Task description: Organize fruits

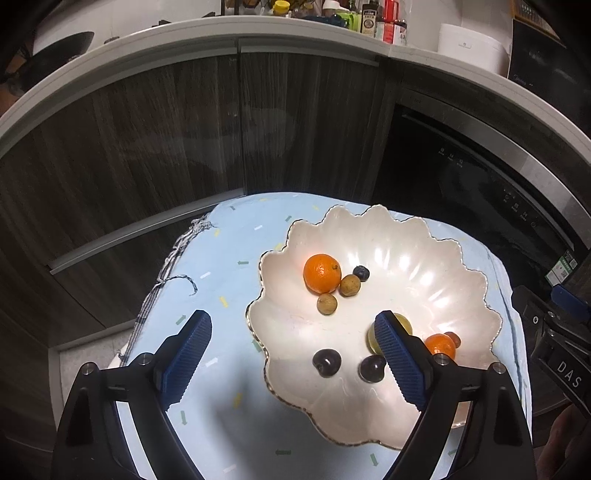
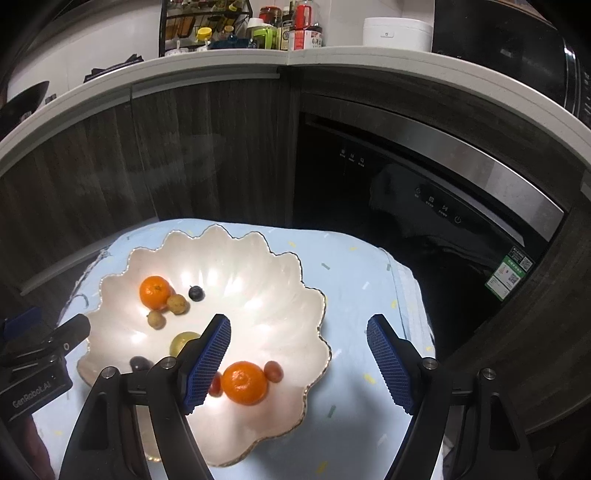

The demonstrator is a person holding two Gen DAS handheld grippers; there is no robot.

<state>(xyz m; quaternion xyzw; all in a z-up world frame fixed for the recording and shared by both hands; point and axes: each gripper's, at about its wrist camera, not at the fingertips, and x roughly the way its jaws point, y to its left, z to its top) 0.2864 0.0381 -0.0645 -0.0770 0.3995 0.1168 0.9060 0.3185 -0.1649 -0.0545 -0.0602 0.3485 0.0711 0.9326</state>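
A white scalloped plate with a gold rim lies on a light blue cloth. On it are a large orange, two brown longans, a blueberry, a green grape, two dark cherries, a small mandarin and a cherry tomato. My left gripper hangs open over the plate's left edge with nothing between its fingers. My right gripper hangs open over the plate's right edge, also holding nothing.
The light blue cloth covers a small table in front of dark wood cabinets and a black dishwasher. Bottles and a white cooker stand on the counter behind. Each gripper's body shows at the other view's edge.
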